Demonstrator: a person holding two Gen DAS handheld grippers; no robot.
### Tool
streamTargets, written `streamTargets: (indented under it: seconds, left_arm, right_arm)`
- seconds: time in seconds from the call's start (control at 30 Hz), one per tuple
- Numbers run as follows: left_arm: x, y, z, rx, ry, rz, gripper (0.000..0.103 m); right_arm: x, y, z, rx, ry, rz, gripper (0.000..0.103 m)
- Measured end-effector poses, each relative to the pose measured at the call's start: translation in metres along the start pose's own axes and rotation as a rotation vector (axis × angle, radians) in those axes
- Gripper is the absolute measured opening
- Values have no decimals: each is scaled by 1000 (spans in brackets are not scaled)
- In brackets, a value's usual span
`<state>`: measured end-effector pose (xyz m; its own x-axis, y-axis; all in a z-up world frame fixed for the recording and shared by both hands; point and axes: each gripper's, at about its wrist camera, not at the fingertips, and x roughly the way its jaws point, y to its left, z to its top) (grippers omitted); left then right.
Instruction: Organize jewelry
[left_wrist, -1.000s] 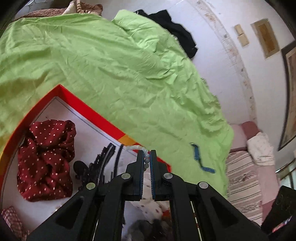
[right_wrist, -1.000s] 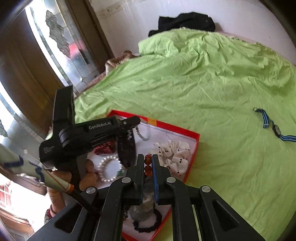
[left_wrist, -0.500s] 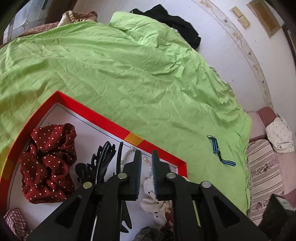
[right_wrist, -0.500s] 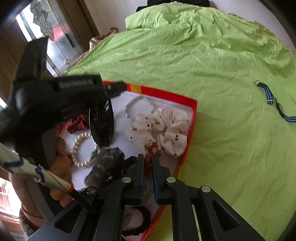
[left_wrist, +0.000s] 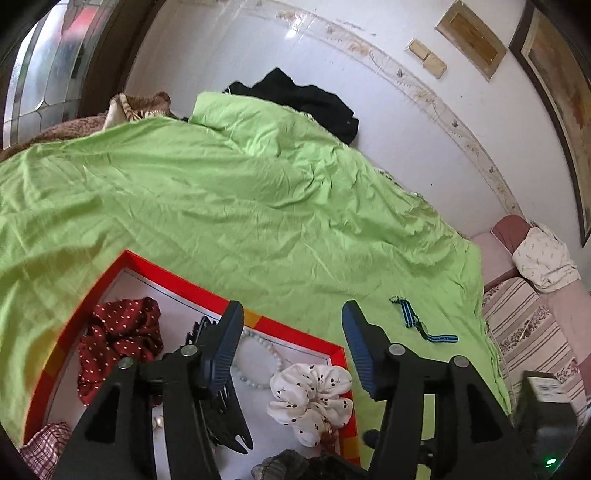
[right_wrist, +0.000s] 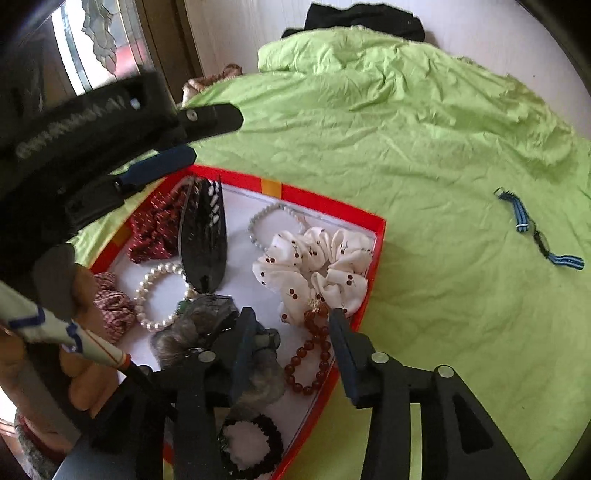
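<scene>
A red box (left_wrist: 288, 329) with a white floor lies on the green bedsheet (left_wrist: 258, 206) and holds jewelry and hair pieces. My left gripper (left_wrist: 291, 314) hovers over the box's far edge, its jaws opening with nothing between them. A pale bead bracelet (left_wrist: 275, 356) lies in the box beneath it. My right gripper (right_wrist: 291, 321) points down into the box (right_wrist: 332, 205), jaws opening. A red-brown bead bracelet (right_wrist: 308, 356) rests on the box floor between its fingers, and the pads are off it. A blue striped watch (right_wrist: 522, 221) lies out on the sheet (right_wrist: 406, 147).
The box also holds a white cherry scrunchie (right_wrist: 317, 258), a black hair clip (right_wrist: 203, 240), a red dotted scrunchie (left_wrist: 122, 332), a pearl bracelet (right_wrist: 140, 299) and a grey furry scrunchie (right_wrist: 199, 325). A hand holds the left gripper (right_wrist: 208, 136). Black clothing (left_wrist: 310, 99) lies by the wall.
Both grippers went from shut to open. The left let the pale bead bracelet drop into the box and rose. The right sank into the box and let go of the red-brown bracelet.
</scene>
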<state>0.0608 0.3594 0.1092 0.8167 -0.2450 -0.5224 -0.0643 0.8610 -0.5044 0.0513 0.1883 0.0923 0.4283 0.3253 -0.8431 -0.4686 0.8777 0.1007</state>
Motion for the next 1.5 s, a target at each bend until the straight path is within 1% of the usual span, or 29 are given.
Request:
streamTargets:
  seconds: [0.1, 0.2, 0.3, 0.43, 0.6, 0.83, 0.93, 0.97, 1.07, 1.2, 1.3, 1.5]
  left_arm:
    - [-4, 2, -1, 2, -9, 21, 55]
    - [-8, 1, -2, 20, -28, 56, 55]
    - [-12, 0, -5, 46, -46, 102, 57]
    - [-15, -1, -10, 58, -53, 127, 58]
    - [-21, -6, -19, 110, -74, 203, 60]
    - [-20, -15, -30, 166, -76, 282, 61]
    - [-17, -18, -35, 195, -71, 330, 61]
    - [-15, -20, -37, 211, -70, 362, 61]
    - [-12, -23, -39, 243, -65, 417, 61]
    - [-10, -22, -40, 234, -45, 411, 61]
    - [-12, -22, -39, 229, -43, 408, 61]
    - [-10, -25, -39, 249, -35, 421, 61]
  right_arm:
    - [-12, 2, -3, -11, -13, -35, 56]
    - [-24, -3, -9, 5, -23, -64, 59]
    - [-34, -16, -17, 40, -26, -96, 63]
    - [-48, -37, -32, 72, -27, -186, 63]
    - [-61, -54, -47, 80, -27, -275, 63]
    - [-68, -58, -60, 38, -23, -349, 65]
    - [-68, -56, -63, 17, -23, -367, 67]
    - [-68, -55, -64, 12, -22, -371, 68]
    - [-65, -53, -65, 8, -16, -364, 69]
    - [-59, -52, -66, 18, -1, -344, 70]
    - [-53, -49, -67, 19, 10, -338, 71]
    - [-47, -44, -67, 24, 21, -328, 71]
